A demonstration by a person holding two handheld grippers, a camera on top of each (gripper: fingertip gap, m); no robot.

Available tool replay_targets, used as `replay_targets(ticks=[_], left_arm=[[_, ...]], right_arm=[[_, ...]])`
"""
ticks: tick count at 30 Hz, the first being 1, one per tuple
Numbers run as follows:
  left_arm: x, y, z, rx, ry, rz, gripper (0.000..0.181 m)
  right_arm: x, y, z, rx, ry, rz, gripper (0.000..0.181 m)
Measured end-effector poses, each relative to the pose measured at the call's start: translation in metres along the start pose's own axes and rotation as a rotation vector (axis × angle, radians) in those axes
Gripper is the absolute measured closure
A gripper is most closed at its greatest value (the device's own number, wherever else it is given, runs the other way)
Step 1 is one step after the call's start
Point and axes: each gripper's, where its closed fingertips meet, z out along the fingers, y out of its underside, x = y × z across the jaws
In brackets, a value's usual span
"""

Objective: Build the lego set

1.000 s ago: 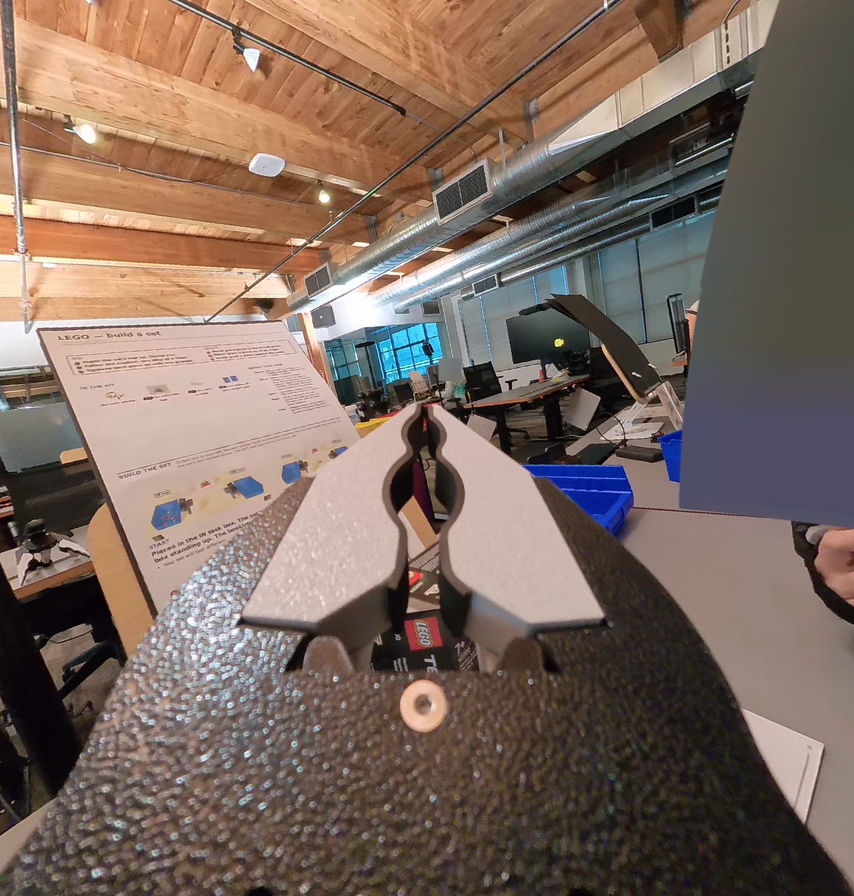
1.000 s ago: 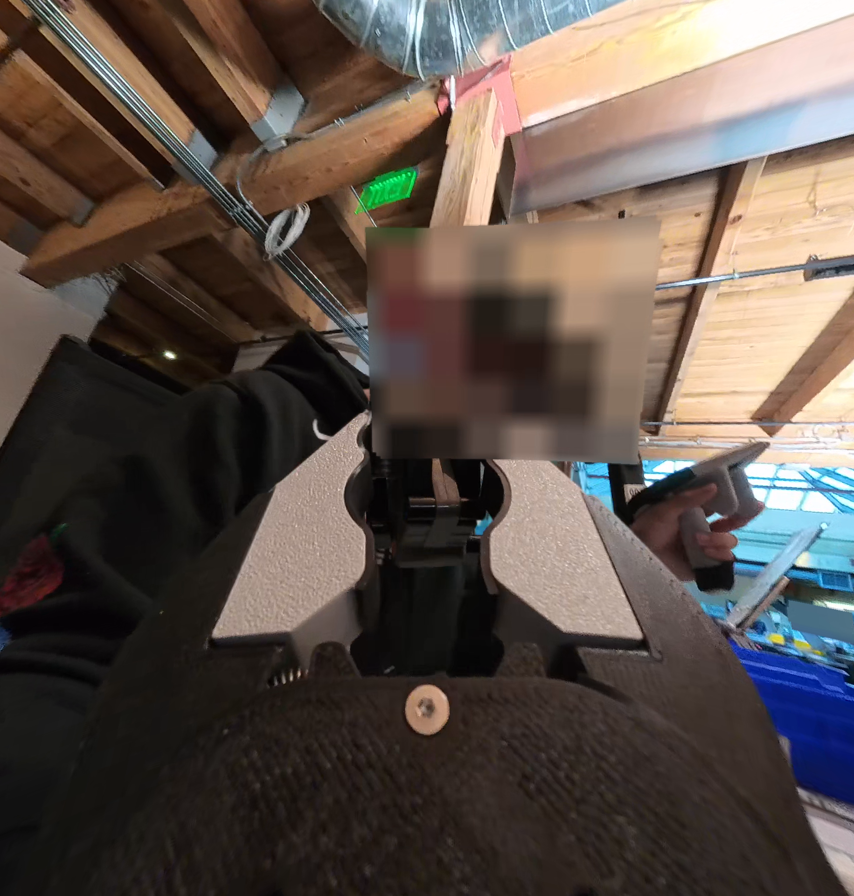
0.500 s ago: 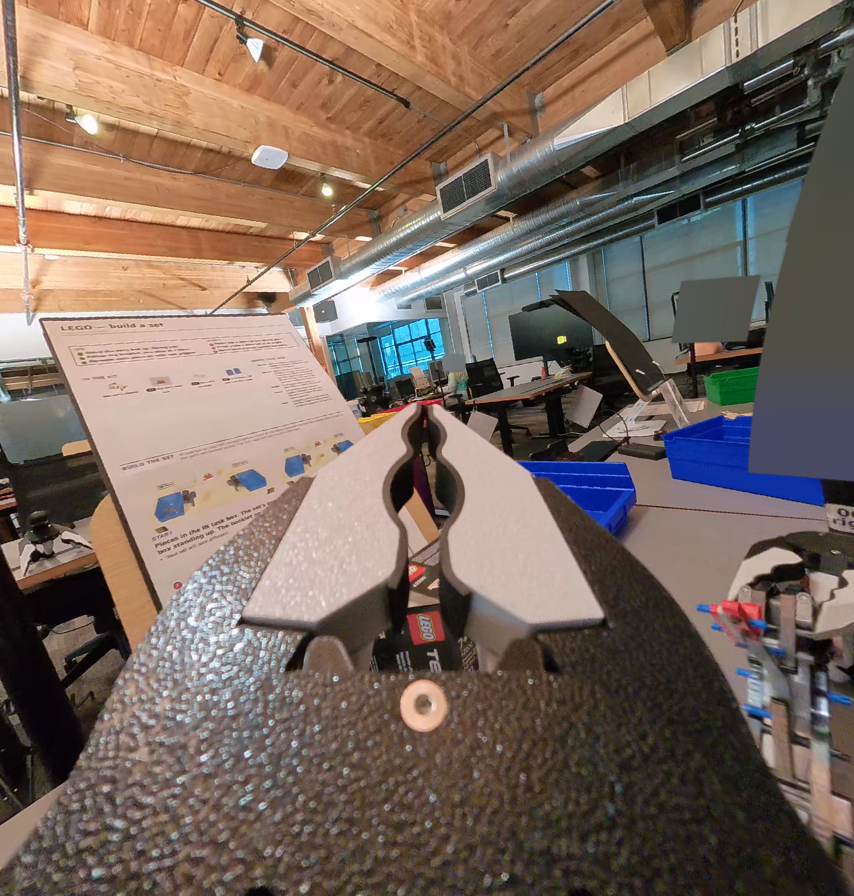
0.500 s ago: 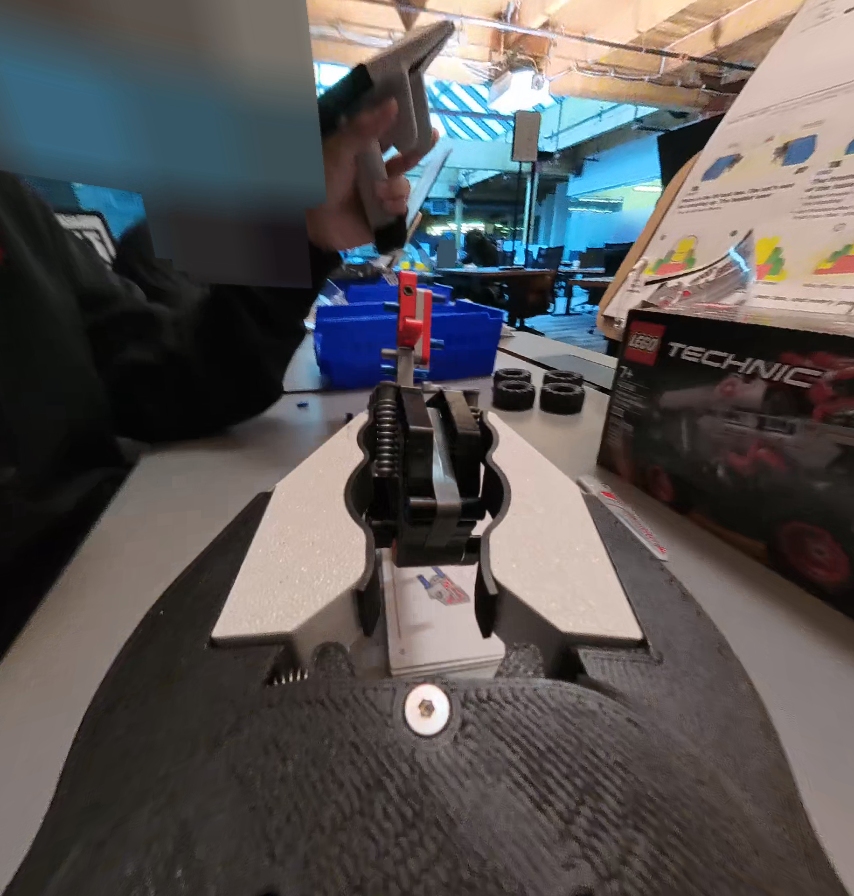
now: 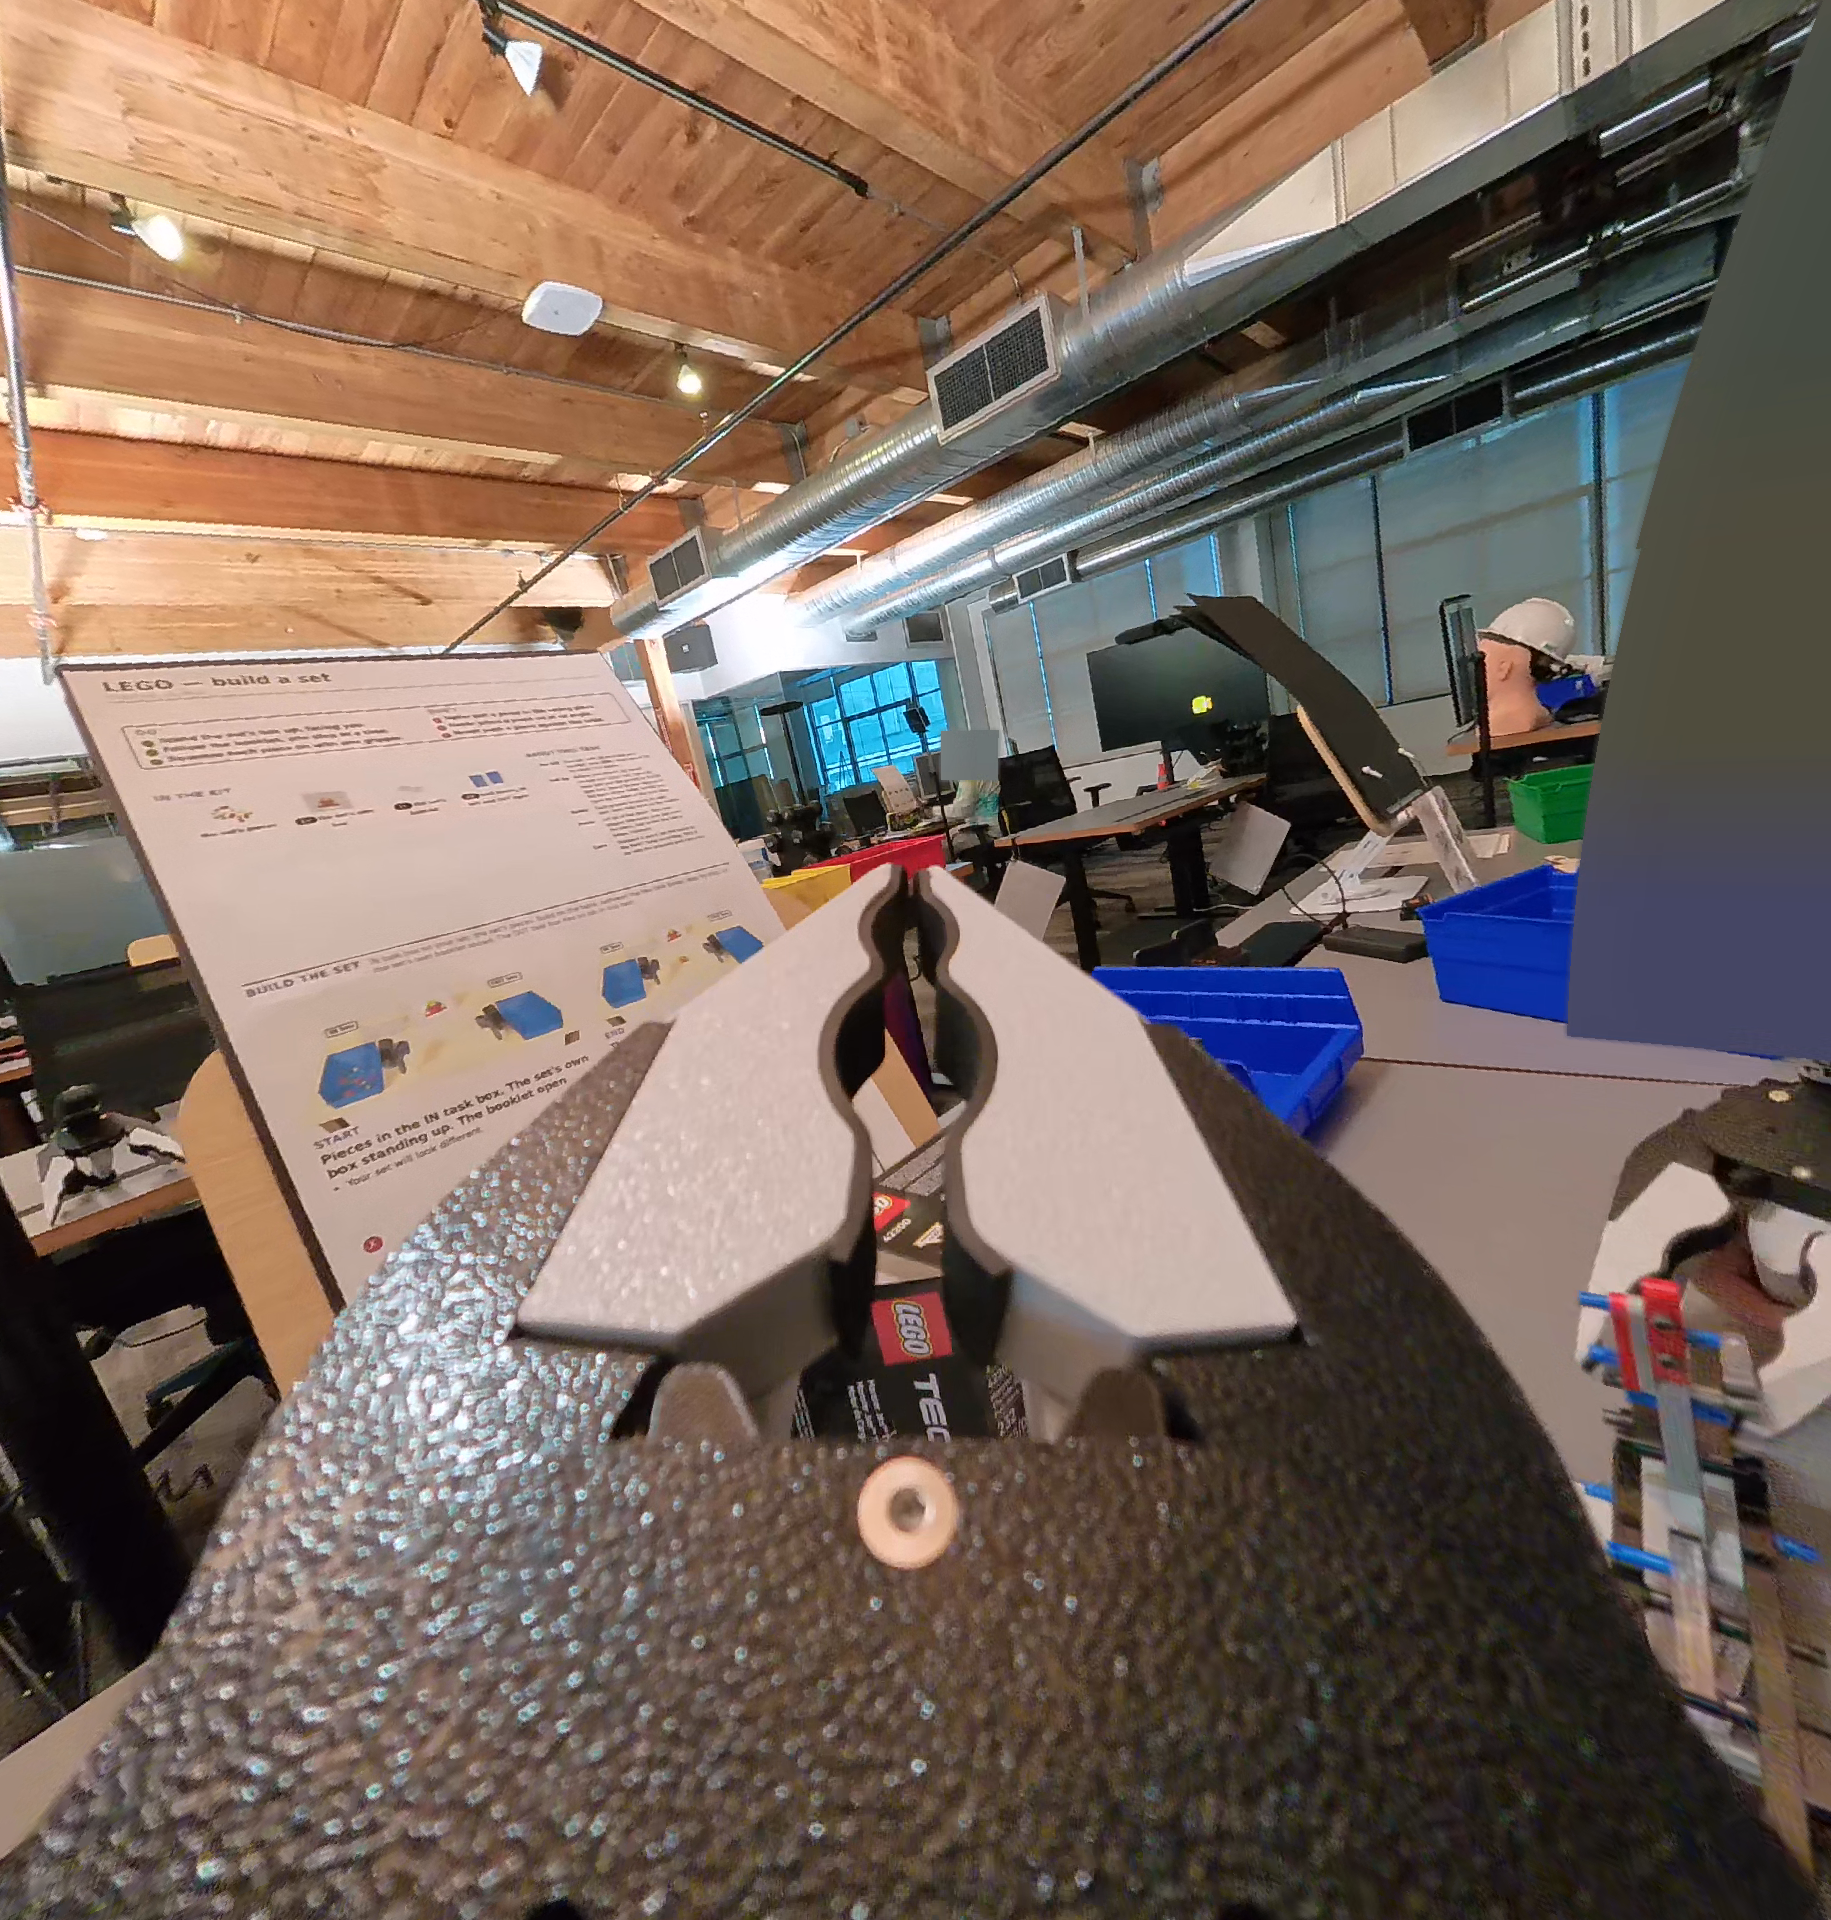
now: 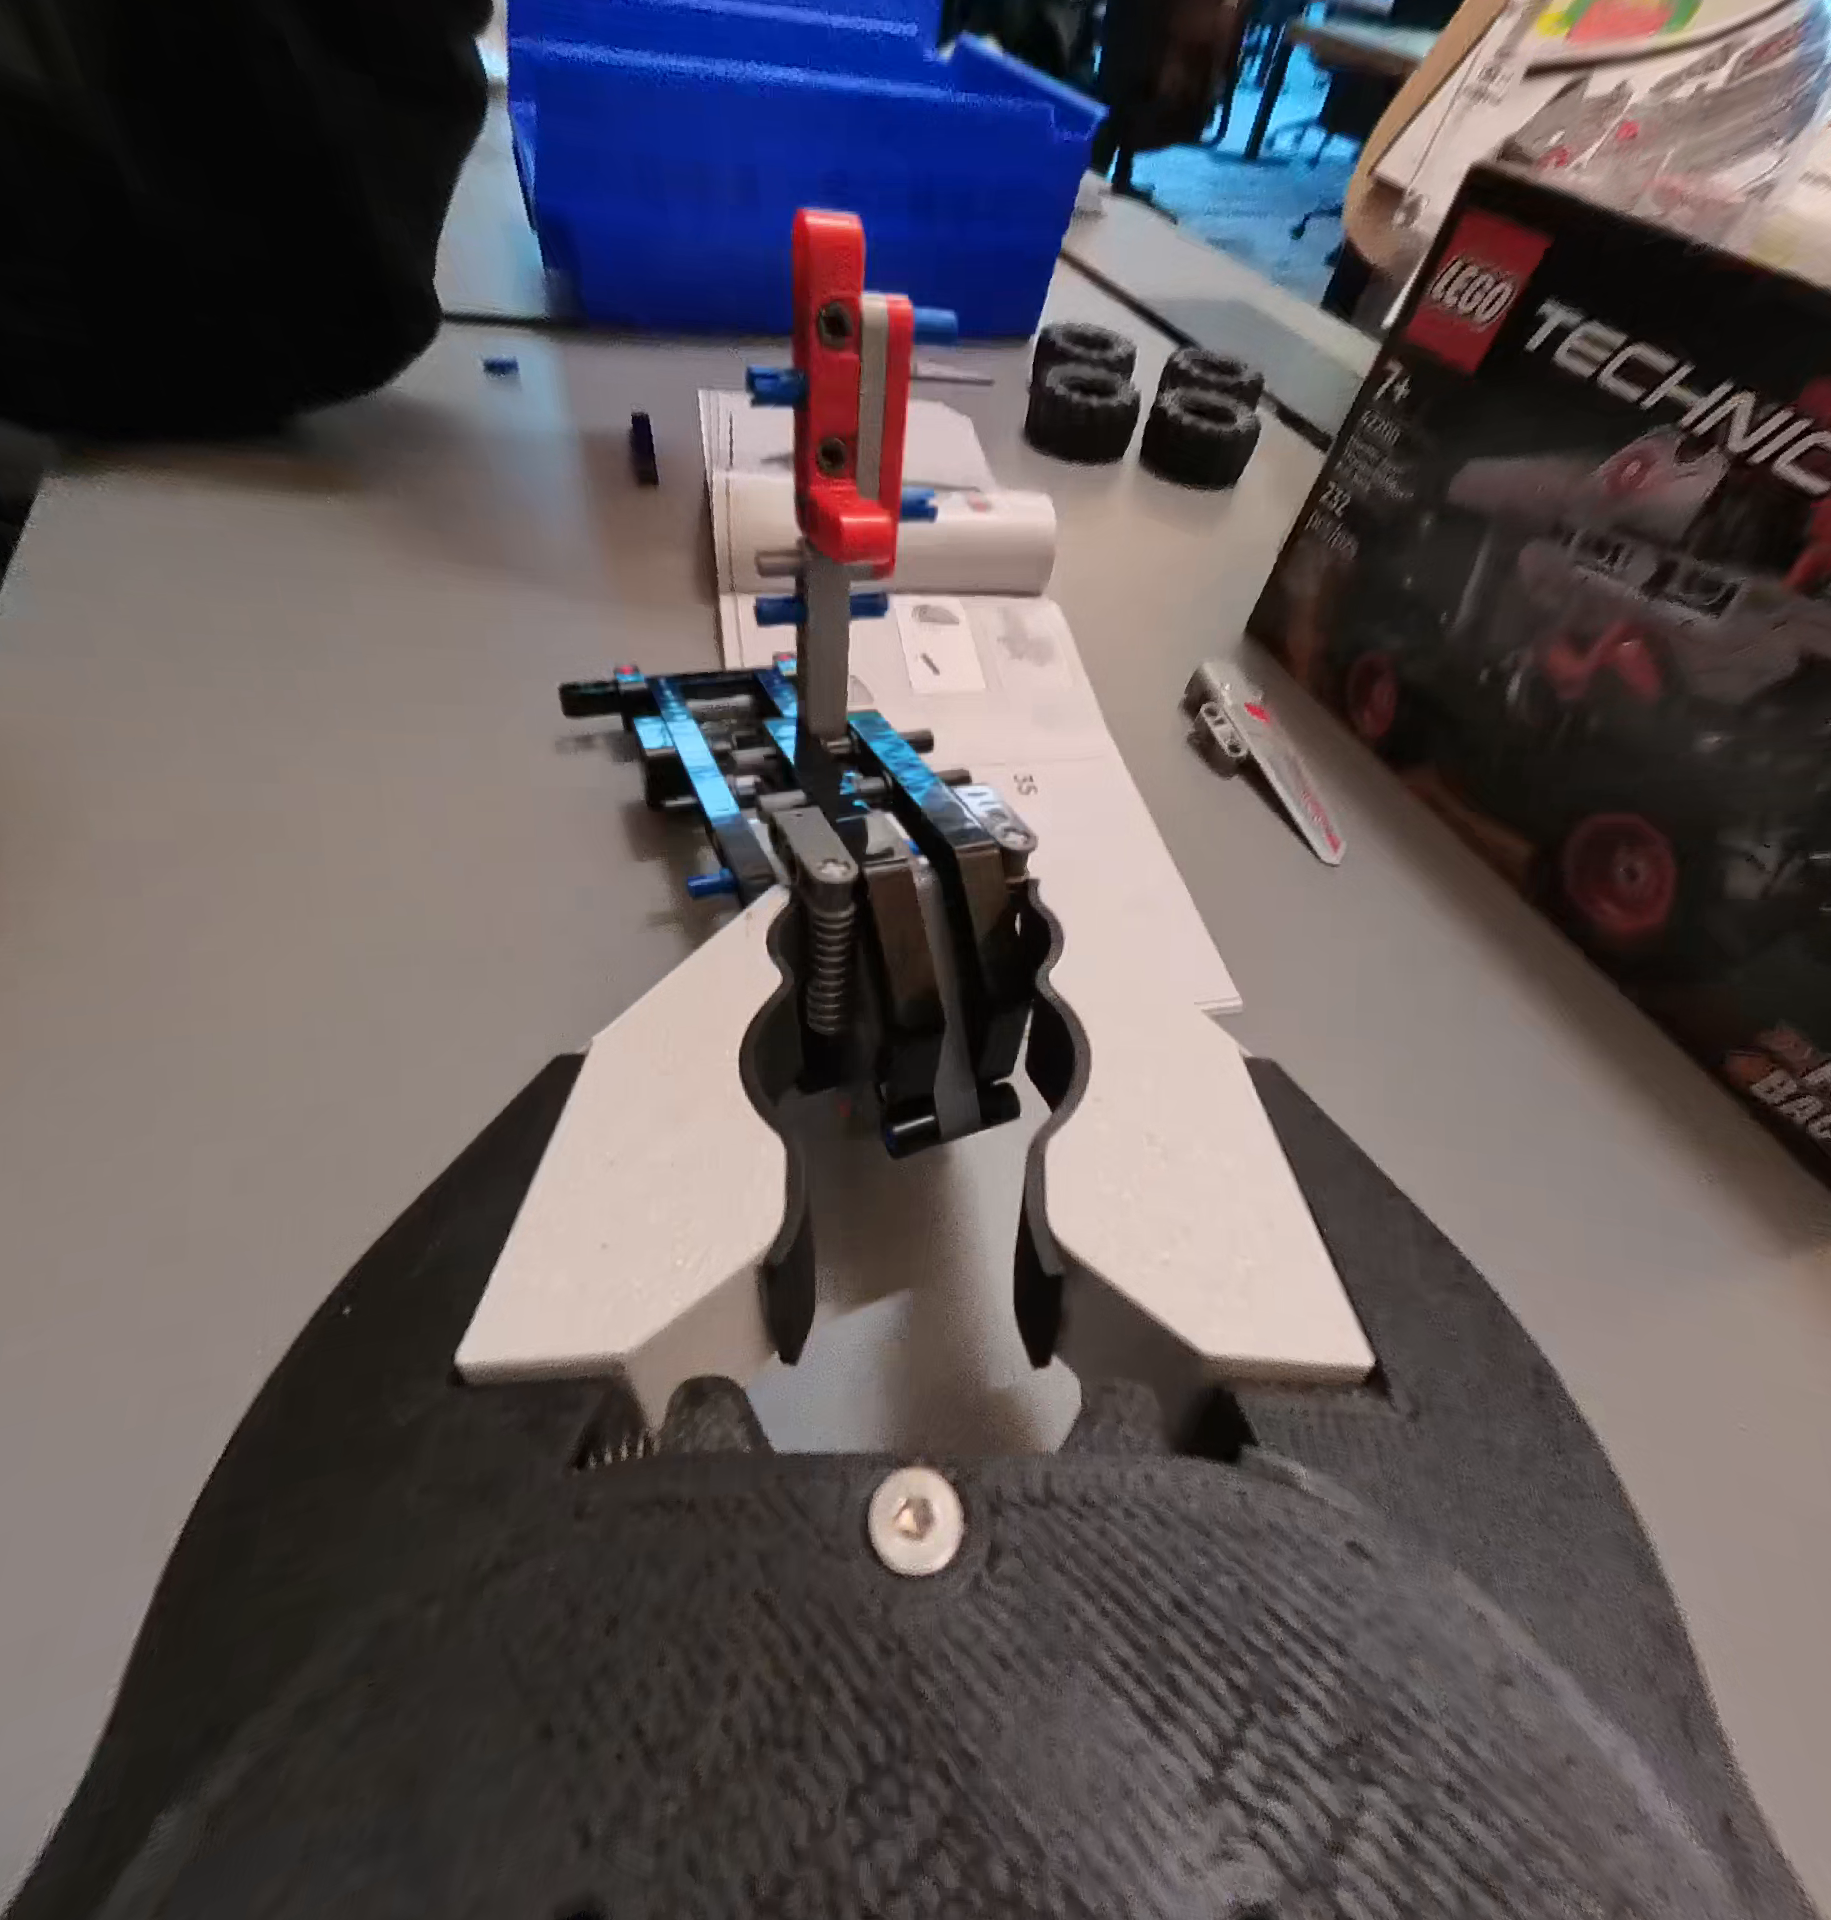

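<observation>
My right gripper (image 6: pixel 906 914) is shut on the near end of a black Lego chassis (image 6: pixel 786 748). The chassis reaches out low over the open instruction booklet (image 6: pixel 1077 831). A grey beam with a red piece (image 6: pixel 843 384) stands upright on it. My left gripper (image 5: pixel 906 883) is shut and empty, raised above the table and pointing at the instruction board (image 5: pixel 402 862). The left wrist view also shows the right gripper (image 5: pixel 1721 1247) with the chassis (image 5: pixel 1669 1507) at the far right. The black Lego box (image 6: pixel 1617 623) stands to the right.
Several black tyres (image 6: pixel 1139 405) lie behind the booklet. A blue bin (image 6: pixel 786 156) stands at the back, with another (image 5: pixel 1254 1029) in the left wrist view. A small purple piece (image 6: pixel 643 447) and a grey-and-red tool (image 6: pixel 1264 769) lie loose. A dark sleeve (image 6: pixel 163 208) is at the upper left. Across from one pair of fingers to the other is roughly 35 cm. It is some 30 cm from my right tips to the small purple piece (image 6: pixel 643 447).
My right gripper has swung down from facing the ceiling to low over the table, with the chassis still in it. My left gripper has hardly moved.
</observation>
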Motion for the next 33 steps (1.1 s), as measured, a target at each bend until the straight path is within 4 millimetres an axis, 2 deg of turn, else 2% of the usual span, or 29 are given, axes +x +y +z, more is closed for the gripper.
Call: replay_targets(ticks=[10,19,22,28,31,33], left_arm=[[0.002,0.006,0.003,-0.016,0.012,-0.004,0.181],[0.009,0.007,0.006,-0.029,0.027,0.008,0.181],[0.015,0.009,0.008,-0.042,0.035,0.024,0.181],[0.028,0.011,0.008,-0.079,0.051,0.087,0.181],[0.030,0.015,-0.004,-0.100,0.017,0.097,0.181],[0.034,0.025,-0.019,-0.121,-0.008,0.097,0.181]], right_arm=[[0.003,0.016,0.011,-0.119,-0.043,0.105,0.143],[0.004,0.014,0.009,-0.100,-0.115,0.212,0.140],[0.002,0.004,0.002,-0.028,-0.146,0.214,0.132],[0.008,-0.014,-0.016,0.133,-0.137,0.224,0.142],[0.009,-0.024,-0.028,0.235,-0.119,0.206,0.134],[0.015,-0.030,-0.037,0.303,-0.094,0.222,0.131]])
